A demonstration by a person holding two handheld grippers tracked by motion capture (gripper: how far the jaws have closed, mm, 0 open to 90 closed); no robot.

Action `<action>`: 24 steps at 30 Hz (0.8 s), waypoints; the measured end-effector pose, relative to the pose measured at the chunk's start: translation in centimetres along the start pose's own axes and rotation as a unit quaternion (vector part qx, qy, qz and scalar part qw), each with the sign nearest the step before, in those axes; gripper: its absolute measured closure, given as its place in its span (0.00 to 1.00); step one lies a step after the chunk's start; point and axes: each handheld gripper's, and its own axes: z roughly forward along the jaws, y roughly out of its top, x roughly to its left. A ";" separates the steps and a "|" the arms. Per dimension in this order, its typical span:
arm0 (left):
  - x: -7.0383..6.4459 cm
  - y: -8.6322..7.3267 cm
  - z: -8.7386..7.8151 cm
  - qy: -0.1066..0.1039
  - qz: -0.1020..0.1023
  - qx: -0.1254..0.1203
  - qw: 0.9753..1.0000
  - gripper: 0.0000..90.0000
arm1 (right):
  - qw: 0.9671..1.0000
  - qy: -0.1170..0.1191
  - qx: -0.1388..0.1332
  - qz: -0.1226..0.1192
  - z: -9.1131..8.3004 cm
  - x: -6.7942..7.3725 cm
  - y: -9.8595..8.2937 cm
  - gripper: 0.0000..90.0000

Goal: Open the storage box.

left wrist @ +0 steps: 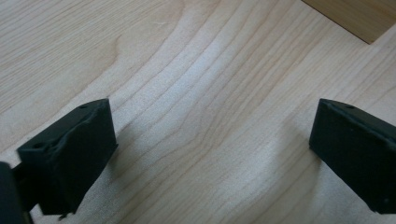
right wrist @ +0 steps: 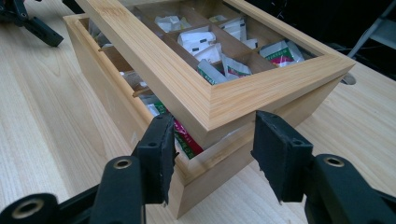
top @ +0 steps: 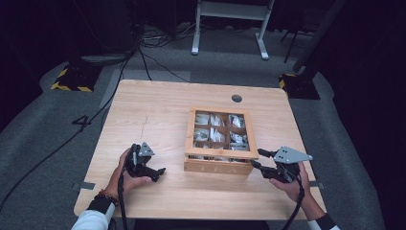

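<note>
Straddling the lid (right wrist: 261,84) corner of the tea box (top: 220,165) just ahead, my right gripper (right wrist: 212,154) gapes wide, holding nothing; that framed lid looks stiff, light, hinged—I'd pinch its rim.

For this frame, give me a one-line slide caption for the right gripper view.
Open right gripper straddling the raised corner of the tea box's lid, packets visible inside.

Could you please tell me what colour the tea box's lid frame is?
The lid frame is light, natural wood, seen best in the right gripper view.
</note>
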 end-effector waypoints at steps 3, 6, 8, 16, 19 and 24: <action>-0.2 0.1 -0.2 -0.010 0.009 -0.008 1.000 0.18 | 1.000 -0.005 -0.008 0.000 -0.1 0.0 0.2 0.55; -0.3 0.4 -0.4 -0.023 0.006 -0.014 1.000 0.19 | 1.000 -0.008 -0.015 -0.004 -0.3 0.0 0.4 0.55; -0.3 0.9 -0.9 -0.023 0.009 -0.032 0.999 0.19 | 1.000 -0.009 -0.017 -0.005 -0.3 -0.1 0.6 0.55; -2.0 4.9 -2.6 -0.015 0.076 -0.095 0.992 0.21 | 1.000 -0.007 -0.022 0.001 -0.4 -0.3 1.0 0.53; -2.7 6.5 -3.3 -0.012 0.091 -0.123 0.988 0.22 | 1.000 -0.004 -0.025 0.005 -0.5 -0.5 1.3 0.53; -3.5 8.1 -4.0 -0.013 0.114 -0.156 0.981 0.23 | 0.999 -0.003 -0.035 0.011 -0.7 -0.9 1.8 0.53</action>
